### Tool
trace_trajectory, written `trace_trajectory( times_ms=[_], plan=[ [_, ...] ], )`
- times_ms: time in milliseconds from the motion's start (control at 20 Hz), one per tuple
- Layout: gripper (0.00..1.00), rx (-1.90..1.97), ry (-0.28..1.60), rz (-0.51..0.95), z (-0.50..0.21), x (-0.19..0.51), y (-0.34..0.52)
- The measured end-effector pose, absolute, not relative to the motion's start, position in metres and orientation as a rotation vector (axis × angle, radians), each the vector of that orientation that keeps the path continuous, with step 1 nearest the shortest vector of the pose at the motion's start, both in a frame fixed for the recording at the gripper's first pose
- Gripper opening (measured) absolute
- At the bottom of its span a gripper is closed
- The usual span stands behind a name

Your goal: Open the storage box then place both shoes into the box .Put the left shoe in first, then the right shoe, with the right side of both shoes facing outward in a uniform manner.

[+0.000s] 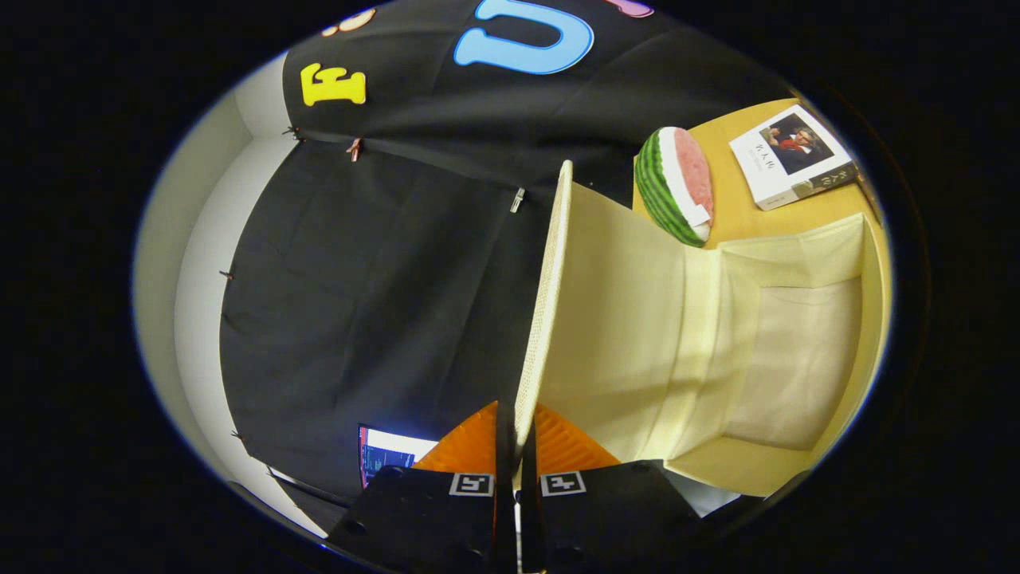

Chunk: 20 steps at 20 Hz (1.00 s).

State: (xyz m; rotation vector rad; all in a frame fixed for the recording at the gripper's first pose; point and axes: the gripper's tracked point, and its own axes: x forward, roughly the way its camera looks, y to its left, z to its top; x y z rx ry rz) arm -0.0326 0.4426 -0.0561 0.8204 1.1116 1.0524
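Observation:
The view is rolled on its side. A cream fabric storage box (797, 363) lies open, its pale inside showing with no shoe in it. Its lid (544, 303) stands edge-on, swung away from the box opening, and runs straight ahead from my fingers. My gripper (515, 442) is shut on the near edge of that lid, one finger on each face of it. The lid's inner face (613, 319) is plain cream cloth.
Beyond the box on the yellow table (737, 219) lie a watermelon-slice toy (677, 185) and a white book (793, 157). A lit screen (388, 454) sits near my fingers against the black booth wall.

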Motion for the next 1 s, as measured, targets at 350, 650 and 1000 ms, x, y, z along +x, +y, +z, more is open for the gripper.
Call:
trace_trajectory(
  times_ms=[350, 650, 1000],
  plan=[
    [0.07, 0.716, 1.145, 1.038, -0.085, -0.042, 0.510],
    [0.07, 0.693, 1.170, 0.982, -0.098, -0.042, 0.526],
    [0.97, 0.480, 0.957, 0.857, -0.092, 0.003, 0.457]
  ],
)
